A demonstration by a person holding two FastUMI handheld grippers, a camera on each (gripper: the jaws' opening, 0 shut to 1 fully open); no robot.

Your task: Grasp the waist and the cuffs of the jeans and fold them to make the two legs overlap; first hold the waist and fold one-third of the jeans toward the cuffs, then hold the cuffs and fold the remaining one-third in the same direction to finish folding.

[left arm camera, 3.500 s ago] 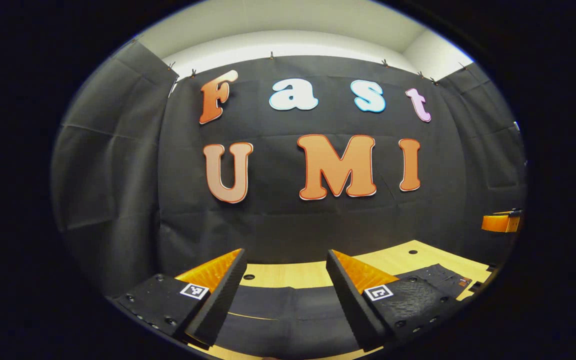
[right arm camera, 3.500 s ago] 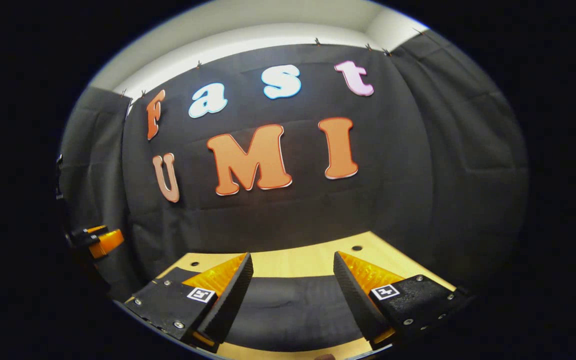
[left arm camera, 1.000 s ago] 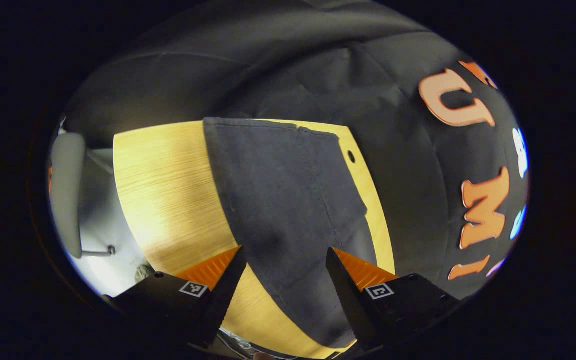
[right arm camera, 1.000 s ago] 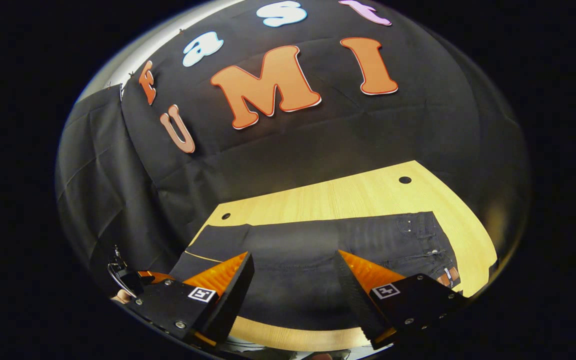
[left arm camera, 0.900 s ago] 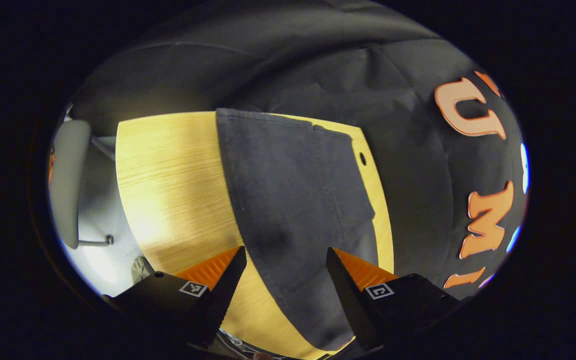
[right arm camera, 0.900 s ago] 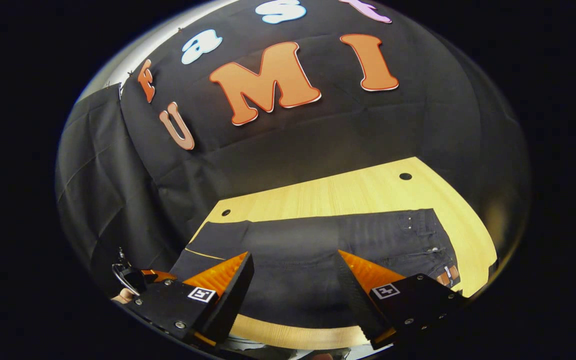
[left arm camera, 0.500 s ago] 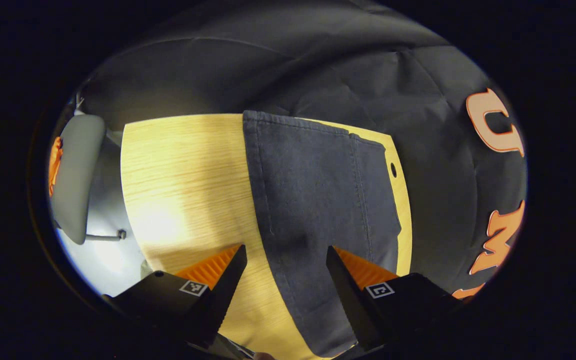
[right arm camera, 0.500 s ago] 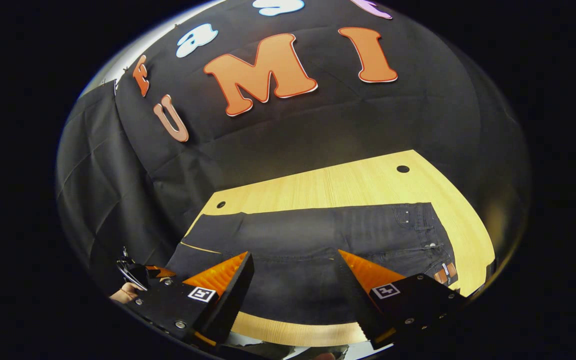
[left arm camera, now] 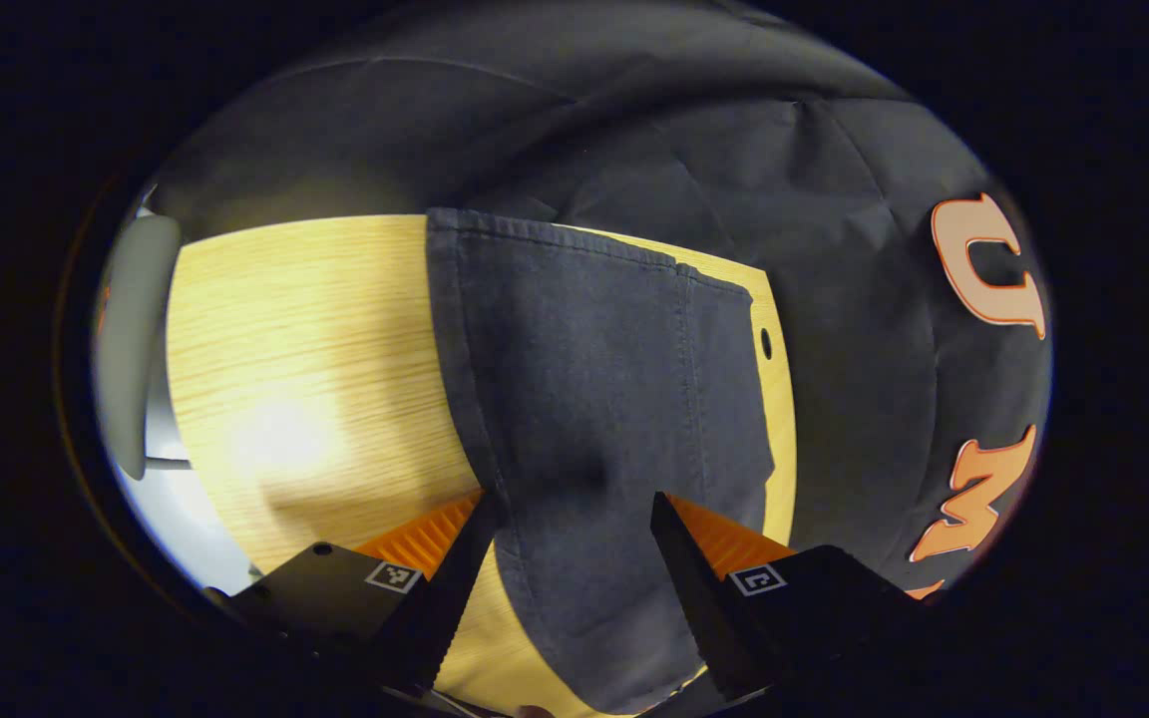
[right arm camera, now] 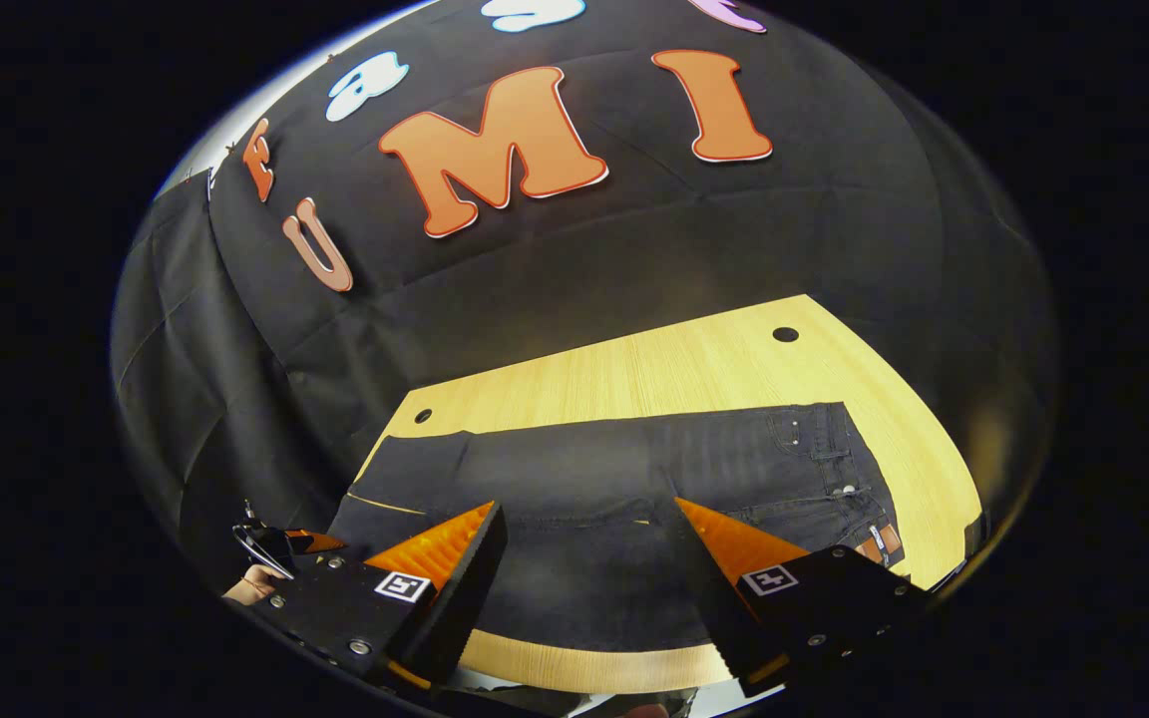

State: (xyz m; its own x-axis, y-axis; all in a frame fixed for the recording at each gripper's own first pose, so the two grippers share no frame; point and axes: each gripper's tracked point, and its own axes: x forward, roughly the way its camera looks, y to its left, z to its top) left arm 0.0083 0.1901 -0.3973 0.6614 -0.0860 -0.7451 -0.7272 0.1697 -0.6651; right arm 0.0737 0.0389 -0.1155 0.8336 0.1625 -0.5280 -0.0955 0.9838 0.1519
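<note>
Both grippers, left (left arm camera: 570,524) and right (right arm camera: 579,534), hang spread above flat jeans (right arm camera: 634,479); pinch cuff and waist edges squarely.

You see overhead glare on the desk (left arm camera: 275,439), dim walls, strong fisheye bending at edges, focus sharp.

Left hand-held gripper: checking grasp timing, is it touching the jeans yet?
Cannot tell. In the left gripper view the open left hand-held gripper frames the jeans, but height above them is unclear.
</note>
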